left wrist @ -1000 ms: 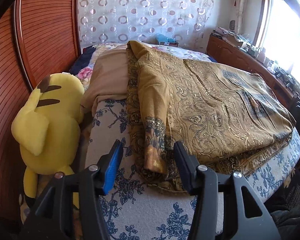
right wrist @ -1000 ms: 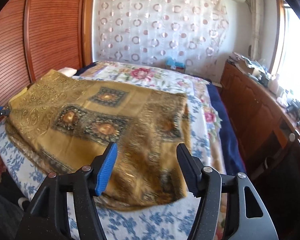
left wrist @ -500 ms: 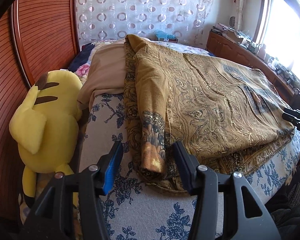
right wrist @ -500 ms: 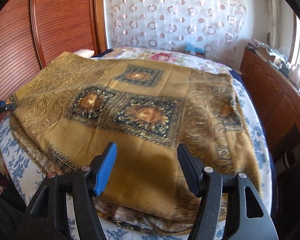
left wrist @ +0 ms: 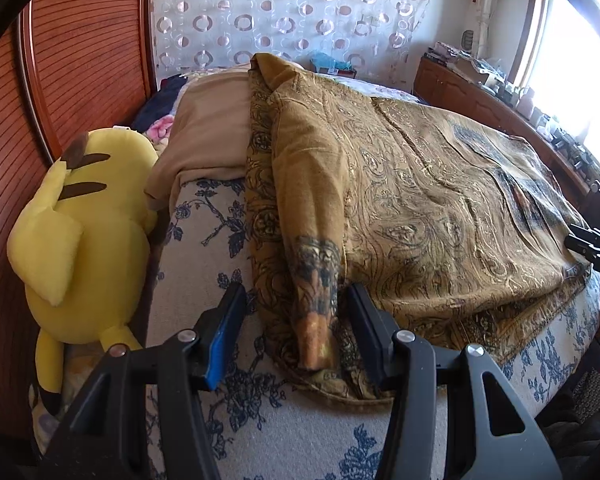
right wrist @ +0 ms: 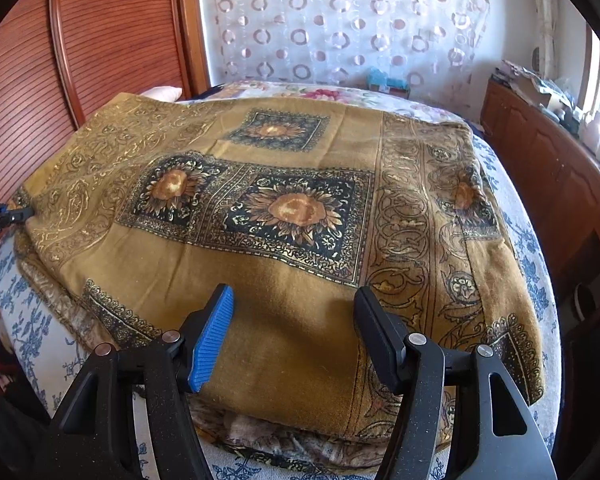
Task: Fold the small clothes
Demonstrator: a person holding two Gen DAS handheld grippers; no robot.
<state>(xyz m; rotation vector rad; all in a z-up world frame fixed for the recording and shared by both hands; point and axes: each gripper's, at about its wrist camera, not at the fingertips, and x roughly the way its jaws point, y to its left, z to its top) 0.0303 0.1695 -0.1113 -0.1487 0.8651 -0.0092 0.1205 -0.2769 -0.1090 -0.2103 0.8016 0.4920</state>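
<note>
A: Where does the garment (left wrist: 440, 200) lie for you?

B: Spread across the bed (left wrist: 204, 248), on the blue-flowered cover. You have your left gripper (left wrist: 296, 320) at its near edge, jaws apart, with the folded sleeve (left wrist: 316, 272) lying between them. The pads do not press it; the blue pad stands clear to its left over the bare cover, the black one is just beside the cloth.

A: And your right gripper (right wrist: 294, 328)?

B: Jaws wide, over the plain ochre stretch near the hem. Whether the pads touch the cloth, you cannot tell from here. Nothing is pinched between them.

A: What crowds you on the left?

B: A yellow plush toy (left wrist: 84, 232) wedged between the bed and the reddish slatted wooden wall (left wrist: 80, 52). A beige pillow (left wrist: 216, 136) sits just beyond the sleeve, touching the garment's far-left edge. Neither lies between your jaws and the cloth.

A: What does the right view give that the left does not?

B: The dark sunflower squares (right wrist: 296, 212) full on, the ornate border band down the right, and the stacked layers (right wrist: 284, 440) of cloth under the front edge. Also a wooden cabinet (right wrist: 548, 168) along the right wall. You see the other gripper's tip at the far left of the garment there.

A: And the left view alone?

B: The toy, the pillow, the sleeve. Both show the circle-patterned curtain (left wrist: 292, 12) behind the bed.
</note>
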